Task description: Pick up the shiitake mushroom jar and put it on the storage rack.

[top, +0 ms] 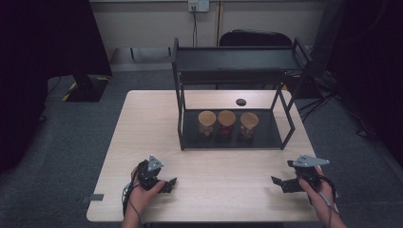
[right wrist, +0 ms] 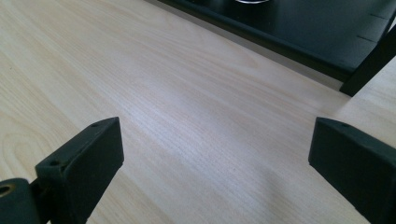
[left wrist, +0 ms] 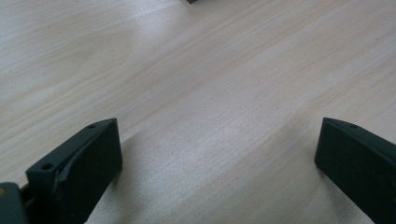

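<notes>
**Both grippers rest spread on the table, jars on the rack's lower shelf**

At the table's near edge, the left gripper (top: 167, 183) sits around seven o'clock and the right gripper (top: 280, 183) around five o'clock, each held in a hand, jaws spread wide with bare wood between them. Toward twelve o'clock from them, three cork-lidded jars (top: 226, 124) stand in a row on the lower shelf of a black rack (top: 182, 124), well apart from both grippers. A small black disc (top: 241, 101) lies on the wooden table (top: 142, 128) behind the rack.
</notes>
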A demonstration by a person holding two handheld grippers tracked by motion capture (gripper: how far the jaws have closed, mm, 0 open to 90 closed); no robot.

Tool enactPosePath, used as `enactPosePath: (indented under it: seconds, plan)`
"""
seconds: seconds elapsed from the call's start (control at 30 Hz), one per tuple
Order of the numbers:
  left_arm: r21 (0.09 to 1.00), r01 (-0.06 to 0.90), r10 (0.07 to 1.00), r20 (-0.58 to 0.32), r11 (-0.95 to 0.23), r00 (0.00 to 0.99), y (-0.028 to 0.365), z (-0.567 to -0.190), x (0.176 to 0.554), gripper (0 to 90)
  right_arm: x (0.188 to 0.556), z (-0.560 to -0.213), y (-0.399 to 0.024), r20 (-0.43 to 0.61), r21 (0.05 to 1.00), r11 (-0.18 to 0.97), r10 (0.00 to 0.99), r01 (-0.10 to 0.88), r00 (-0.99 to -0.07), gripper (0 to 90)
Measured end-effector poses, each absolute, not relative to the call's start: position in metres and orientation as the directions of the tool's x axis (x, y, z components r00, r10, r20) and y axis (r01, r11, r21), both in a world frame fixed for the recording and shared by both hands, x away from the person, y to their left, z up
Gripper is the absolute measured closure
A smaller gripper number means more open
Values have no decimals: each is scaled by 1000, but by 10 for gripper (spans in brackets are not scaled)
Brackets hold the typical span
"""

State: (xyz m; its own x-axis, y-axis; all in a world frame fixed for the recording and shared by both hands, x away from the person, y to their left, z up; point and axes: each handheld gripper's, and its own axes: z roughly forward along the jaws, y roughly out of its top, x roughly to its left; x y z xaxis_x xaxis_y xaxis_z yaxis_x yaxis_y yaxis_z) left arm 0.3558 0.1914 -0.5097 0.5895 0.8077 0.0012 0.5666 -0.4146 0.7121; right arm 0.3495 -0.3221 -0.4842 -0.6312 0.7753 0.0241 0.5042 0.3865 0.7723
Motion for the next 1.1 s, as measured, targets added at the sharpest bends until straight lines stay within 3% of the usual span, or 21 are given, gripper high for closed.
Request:
enactPosePath:
  seconds: [1.1]
  plan:
    - [712, 567, 808, 1, -415, 589, 191, -510, 356, 3, 338, -494, -341, 20, 757, 392, 786, 523, -618, 25]
